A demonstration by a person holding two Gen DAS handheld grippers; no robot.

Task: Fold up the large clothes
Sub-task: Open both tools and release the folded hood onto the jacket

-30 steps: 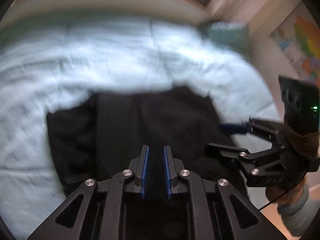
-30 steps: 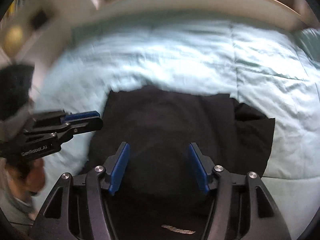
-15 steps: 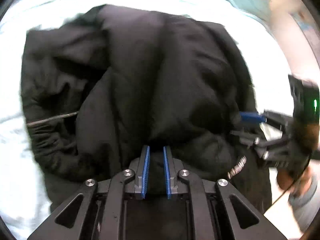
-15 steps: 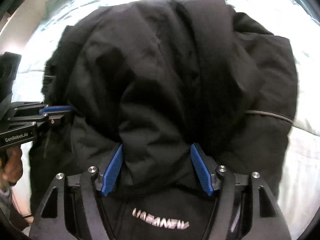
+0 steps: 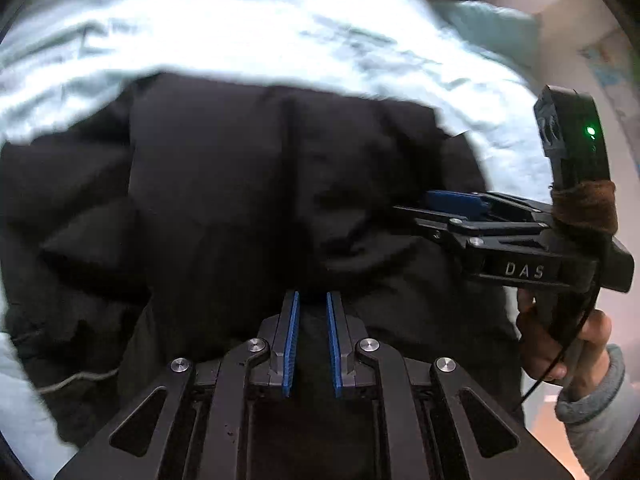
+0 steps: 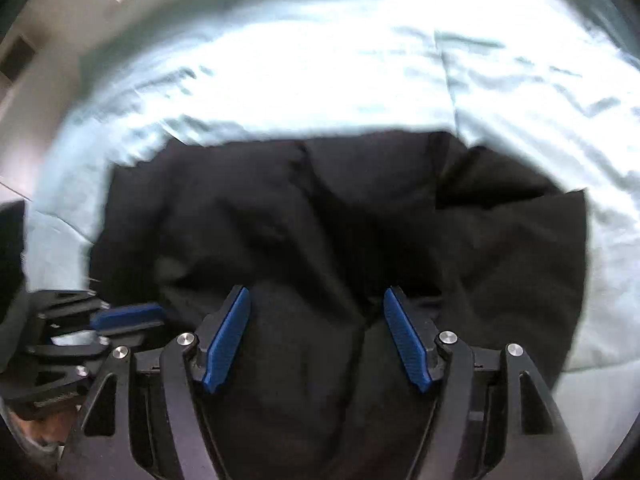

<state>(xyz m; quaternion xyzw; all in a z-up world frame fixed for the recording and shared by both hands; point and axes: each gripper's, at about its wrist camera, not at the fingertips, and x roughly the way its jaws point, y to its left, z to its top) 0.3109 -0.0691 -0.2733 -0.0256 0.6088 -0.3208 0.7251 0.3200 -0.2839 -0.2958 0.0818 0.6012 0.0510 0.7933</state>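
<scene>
Since the earlier pictures, both grippers have come down toward the jacket on the bed. The right gripper has just been opening its jaws, which now stand wide with a loose fold between them. The jacket's white lettering, visible half a second ago, is out of sight.

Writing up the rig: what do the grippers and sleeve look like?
Both grippers, left gripper and right gripper, are black linkage frames with silver pivot screws and ribbed blue pads. The right one carries white "DAS" lettering, a green LED, brown wrapping and a thin black cable. Sleeve: grey.
</scene>
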